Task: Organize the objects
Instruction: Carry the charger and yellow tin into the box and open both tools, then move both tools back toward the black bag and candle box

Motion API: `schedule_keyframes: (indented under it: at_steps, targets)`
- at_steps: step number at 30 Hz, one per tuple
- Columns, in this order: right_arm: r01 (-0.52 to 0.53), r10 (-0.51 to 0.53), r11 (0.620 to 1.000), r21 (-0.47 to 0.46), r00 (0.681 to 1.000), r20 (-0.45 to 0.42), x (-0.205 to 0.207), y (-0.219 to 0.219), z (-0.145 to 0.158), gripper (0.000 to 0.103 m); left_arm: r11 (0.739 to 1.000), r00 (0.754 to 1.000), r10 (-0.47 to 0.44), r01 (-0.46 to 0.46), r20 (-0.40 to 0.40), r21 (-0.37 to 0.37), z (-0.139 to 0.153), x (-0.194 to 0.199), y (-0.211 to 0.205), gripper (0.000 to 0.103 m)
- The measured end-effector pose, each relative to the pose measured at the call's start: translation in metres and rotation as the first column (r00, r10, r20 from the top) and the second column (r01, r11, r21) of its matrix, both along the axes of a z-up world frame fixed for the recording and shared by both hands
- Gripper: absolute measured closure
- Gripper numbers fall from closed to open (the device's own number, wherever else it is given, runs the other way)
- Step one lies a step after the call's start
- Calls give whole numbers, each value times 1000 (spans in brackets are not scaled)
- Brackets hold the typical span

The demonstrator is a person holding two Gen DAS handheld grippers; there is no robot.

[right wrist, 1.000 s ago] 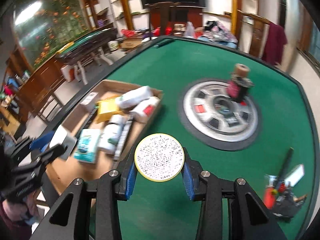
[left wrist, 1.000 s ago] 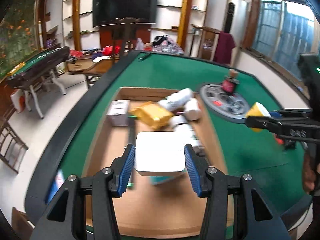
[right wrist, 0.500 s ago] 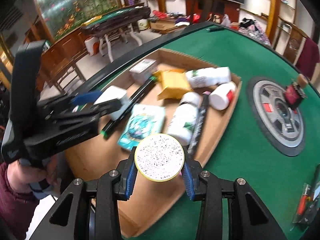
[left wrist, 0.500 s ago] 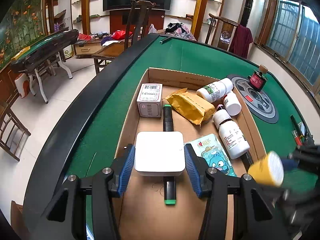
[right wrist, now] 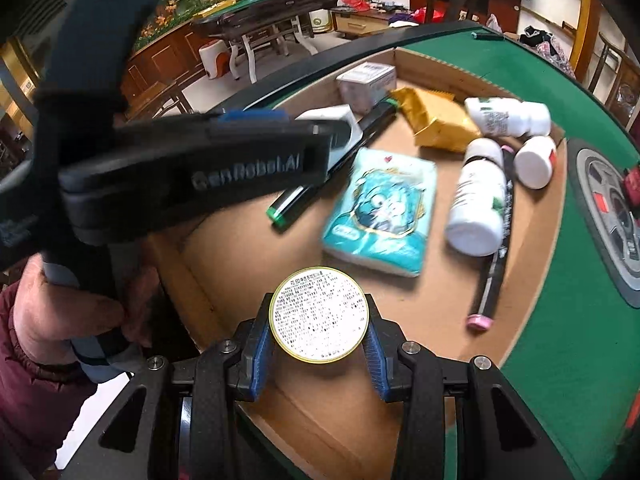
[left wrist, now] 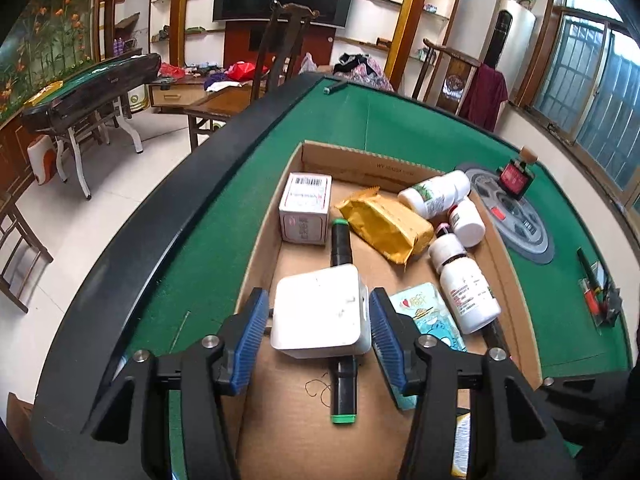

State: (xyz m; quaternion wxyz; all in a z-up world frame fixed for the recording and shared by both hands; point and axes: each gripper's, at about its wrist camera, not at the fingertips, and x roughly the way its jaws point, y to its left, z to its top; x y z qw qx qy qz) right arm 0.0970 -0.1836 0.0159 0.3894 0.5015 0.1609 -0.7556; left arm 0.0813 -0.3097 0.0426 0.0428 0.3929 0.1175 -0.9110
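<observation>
The white square box is being released over the cardboard tray, lying partly on a black marker with green ends near the tray's near-left side. It is judged to be light, rigid and smooth-walled, so it is best being taken by its two flat side faces, where the pads can sit square; the glossy shell may slip if it is pinched near an edge. The jaws of the left gripper are opening, with the box between them and a gap showing on each side, so it is no longer being pressed.

The round yellow tin is being held by the right gripper, whose jaws are closed on its curved rim, above the tray's near edge. It is judged to be stiff, light and slippery at the rim; a grip across its full width is being favoured, since a round wall can roll out of the pads.

Further out in the tray, a teal tissue pack, judged soft, white bottles, a yellow foil pouch and a small carton are being kept. The tray is being carried by the green surface.
</observation>
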Motion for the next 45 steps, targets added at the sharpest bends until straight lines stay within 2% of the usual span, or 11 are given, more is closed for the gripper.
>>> schedule_keyframes:
  at_steps: [3,7,13,16,18,24,29,32,37,45]
  targets:
    - [-2,2,1000,0,1000,-8,3,-3,0,59,999,999,12,-11,-35,39,11,7,-6,34]
    - [-7,8,1000,9,1000,-28,9,-8,0,59,997,996,47,-42,-82,67,28,22,-14,24]
    - [-29,31,999,19,997,-73,21,-18,2,59,988,987,120,-109,-104,111,41,44,-29,17]
    - [-21,22,1000,18,997,-80,22,-15,6,50,981,984,145,-129,-106,143,42,52,-36,17]
    - [-4,3,1000,-10,998,-65,20,-9,10,36,977,981,159,-142,-106,159,42,57,-39,16]
    - [62,-68,996,-66,994,-84,23,14,24,25,972,982,161,-141,-97,187,39,66,-32,16]
    - [118,-127,989,-85,985,-114,13,36,26,21,979,984,149,-132,-98,158,41,72,-14,16]
    - [173,-184,981,-84,969,-163,9,54,30,19,985,986,127,-113,-106,130,47,73,-1,15]
    - [283,-292,956,-74,924,-248,3,94,40,16,992,991,79,-67,-108,108,55,66,24,14]
    - [401,-410,912,-87,877,-252,-15,151,42,15,997,997,0,6,-84,74,58,51,72,13]
